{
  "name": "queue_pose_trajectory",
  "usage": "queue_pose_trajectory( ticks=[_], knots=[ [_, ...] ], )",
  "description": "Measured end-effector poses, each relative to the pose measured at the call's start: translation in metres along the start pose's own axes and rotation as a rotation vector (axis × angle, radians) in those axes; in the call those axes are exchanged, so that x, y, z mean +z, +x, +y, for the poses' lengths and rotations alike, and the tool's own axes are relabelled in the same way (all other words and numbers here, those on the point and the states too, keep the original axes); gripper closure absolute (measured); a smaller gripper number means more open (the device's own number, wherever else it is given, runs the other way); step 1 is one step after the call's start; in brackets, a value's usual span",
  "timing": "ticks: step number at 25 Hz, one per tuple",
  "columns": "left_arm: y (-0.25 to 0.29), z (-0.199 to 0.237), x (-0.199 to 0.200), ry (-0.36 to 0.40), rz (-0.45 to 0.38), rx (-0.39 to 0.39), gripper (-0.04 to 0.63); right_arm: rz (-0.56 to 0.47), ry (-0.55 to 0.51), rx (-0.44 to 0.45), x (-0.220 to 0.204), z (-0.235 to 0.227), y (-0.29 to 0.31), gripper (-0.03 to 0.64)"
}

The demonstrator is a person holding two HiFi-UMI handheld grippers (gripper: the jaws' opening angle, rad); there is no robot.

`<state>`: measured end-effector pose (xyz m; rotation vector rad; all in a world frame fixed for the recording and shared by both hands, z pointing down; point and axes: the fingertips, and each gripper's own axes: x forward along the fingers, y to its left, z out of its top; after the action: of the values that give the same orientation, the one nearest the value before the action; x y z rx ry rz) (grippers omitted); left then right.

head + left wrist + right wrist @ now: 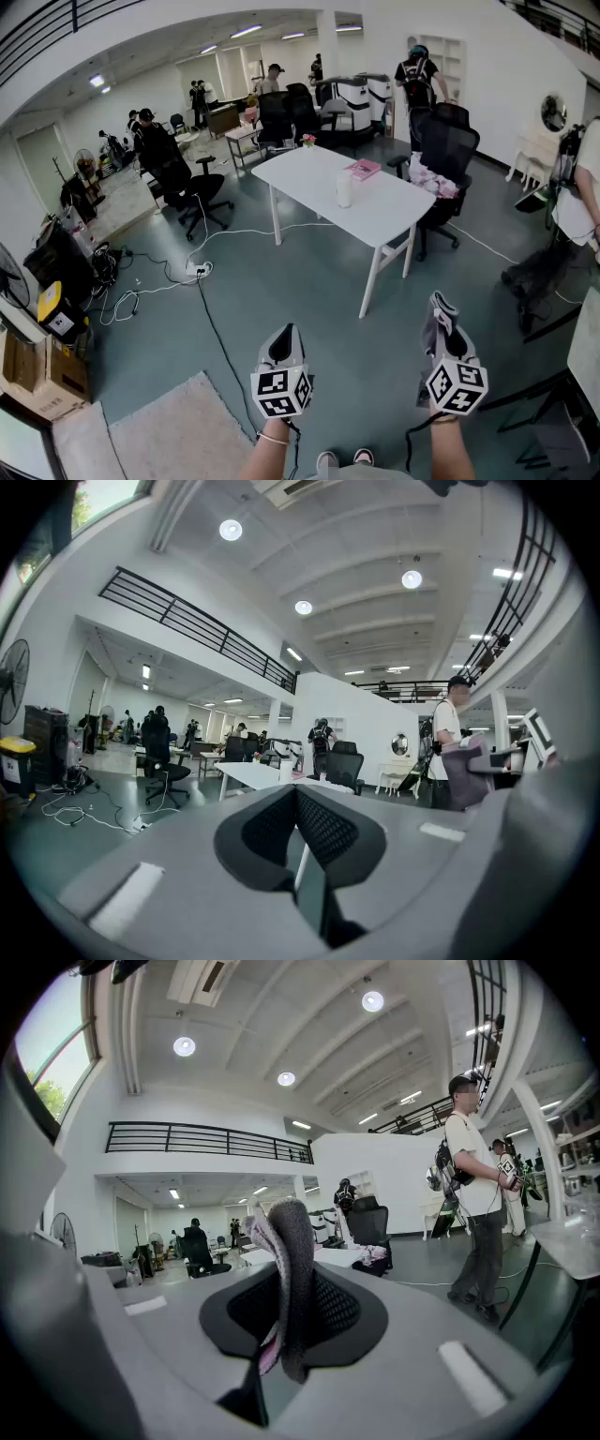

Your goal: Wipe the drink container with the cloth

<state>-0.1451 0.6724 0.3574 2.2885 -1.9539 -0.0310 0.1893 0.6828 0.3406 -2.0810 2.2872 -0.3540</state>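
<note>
Grey cloth (286, 1279), one, in right tongs (440, 309); one drink container (344, 190), table (305, 176).

Head camera sits high, looking forward and steeply down, well back from the white table (309, 178). The left gripper (287, 332) and right gripper (441, 306) cameras ride just behind their jaws, facing roughly level. That far-off table shows in all three views.

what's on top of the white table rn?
The white table holds an upright pale drink container and, past it, a flat pink item. Too far to tell what the pink item is; the spot right behind the container is hidden.
</note>
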Motion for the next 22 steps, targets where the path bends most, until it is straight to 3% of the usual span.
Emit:
queue_pose_trajectory(
  ticks=[15,22],
  knots=[
    [-0.013,0.001,-0.003,-0.003,0.003,-0.008,0.595,-0.002,0.017,0.02,-0.004,0.008,-0.014,0.549],
    [-0.021,0.002,-0.004,0.004,-0.01,-0.001,0.595,0.013,0.01,-0.019,-0.011,0.002,-0.026,0.549]
  ],
)
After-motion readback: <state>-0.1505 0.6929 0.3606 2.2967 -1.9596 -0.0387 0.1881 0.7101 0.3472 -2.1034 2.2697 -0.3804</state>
